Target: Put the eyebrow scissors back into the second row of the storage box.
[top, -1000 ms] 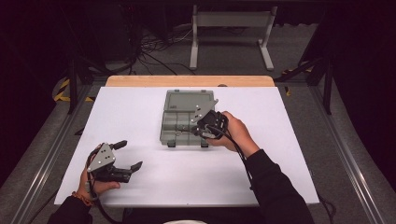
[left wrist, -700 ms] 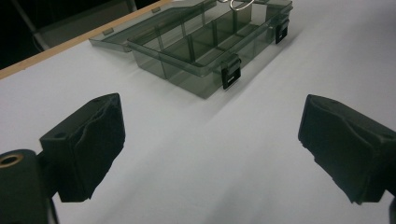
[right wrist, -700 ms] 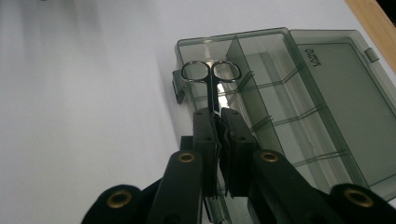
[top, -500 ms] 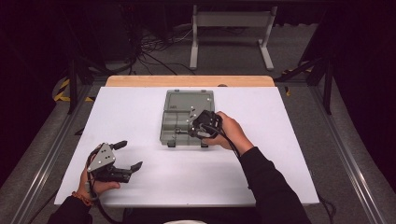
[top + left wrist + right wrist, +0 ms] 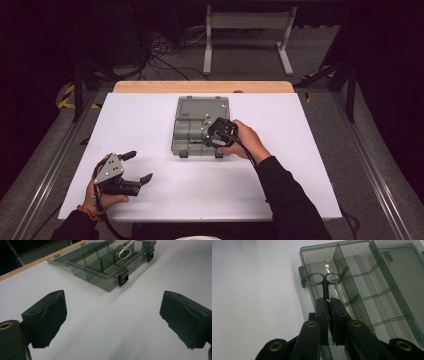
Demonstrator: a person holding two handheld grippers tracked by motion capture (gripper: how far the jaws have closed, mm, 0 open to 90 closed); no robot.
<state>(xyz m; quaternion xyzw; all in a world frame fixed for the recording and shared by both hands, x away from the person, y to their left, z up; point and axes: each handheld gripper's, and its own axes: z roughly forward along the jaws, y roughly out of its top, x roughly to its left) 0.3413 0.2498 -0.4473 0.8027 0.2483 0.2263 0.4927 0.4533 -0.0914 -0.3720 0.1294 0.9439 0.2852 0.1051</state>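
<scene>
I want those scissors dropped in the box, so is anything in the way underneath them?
Nothing visible. The right gripper holds the scissors over an empty compartment of the open box.

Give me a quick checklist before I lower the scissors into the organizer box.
1. Right tongs shut on the scissors: ok.
2. Box open, lid laid flat: ok.
3. Scissors' finger loops over the front compartment: ok.
4. That compartment free of other items: cannot tell, the tongs hide part of it.
5. Left tongs open, on the white table, apart from the box: ok.
</scene>
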